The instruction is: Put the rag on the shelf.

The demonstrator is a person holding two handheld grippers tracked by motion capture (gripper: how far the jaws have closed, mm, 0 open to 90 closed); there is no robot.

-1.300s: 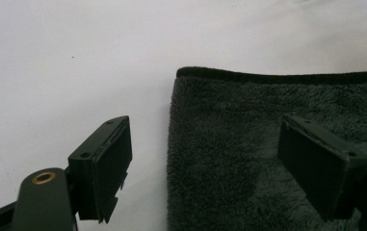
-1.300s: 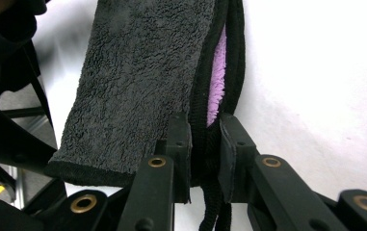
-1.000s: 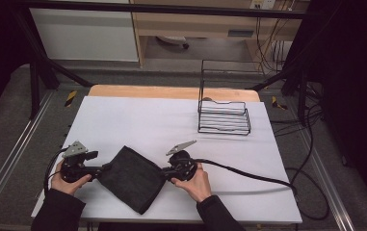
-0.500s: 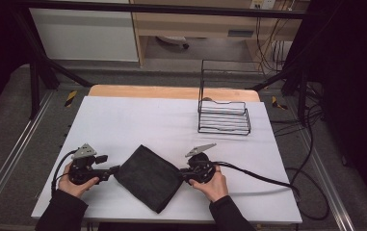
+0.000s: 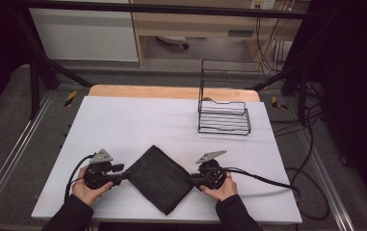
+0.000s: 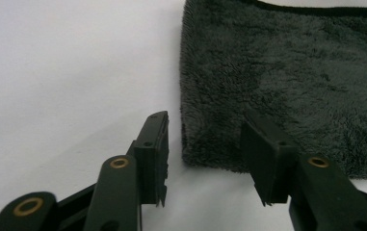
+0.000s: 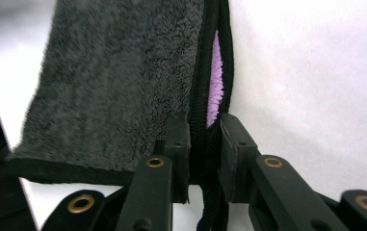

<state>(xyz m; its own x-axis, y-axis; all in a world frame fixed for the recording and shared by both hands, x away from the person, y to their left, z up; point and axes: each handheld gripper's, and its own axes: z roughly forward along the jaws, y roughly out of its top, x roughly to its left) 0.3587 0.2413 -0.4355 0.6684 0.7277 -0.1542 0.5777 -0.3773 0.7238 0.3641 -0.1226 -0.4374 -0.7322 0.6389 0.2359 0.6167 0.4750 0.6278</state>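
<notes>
A dark grey fleecy cloth (image 5: 159,178), folded into a square, lies cornerwise near the table's front edge. In the right gripper view my right gripper (image 7: 204,154) is shut on the cloth's (image 7: 118,86) folded hem, where a purple inner side peeks out. In the high view this right gripper (image 5: 195,181) sits at the cloth's right corner. My left gripper (image 5: 121,174) is at the left corner. Its jaws have just been closing. In the left gripper view the left gripper (image 6: 207,159) straddles the cloth's (image 6: 287,82) corner with gaps on both sides, pads not pressing.
A black wire rack (image 5: 223,115) stands at the back right of the white table (image 5: 137,120). A black cable (image 5: 263,179) trails from the right gripper toward the table's right edge. A wooden strip (image 5: 171,92) runs along the far edge.
Both hands have slid to the right, and the cloth has been dragged right with the right gripper. The left gripper's jaws stand narrower around the cloth's left corner.
</notes>
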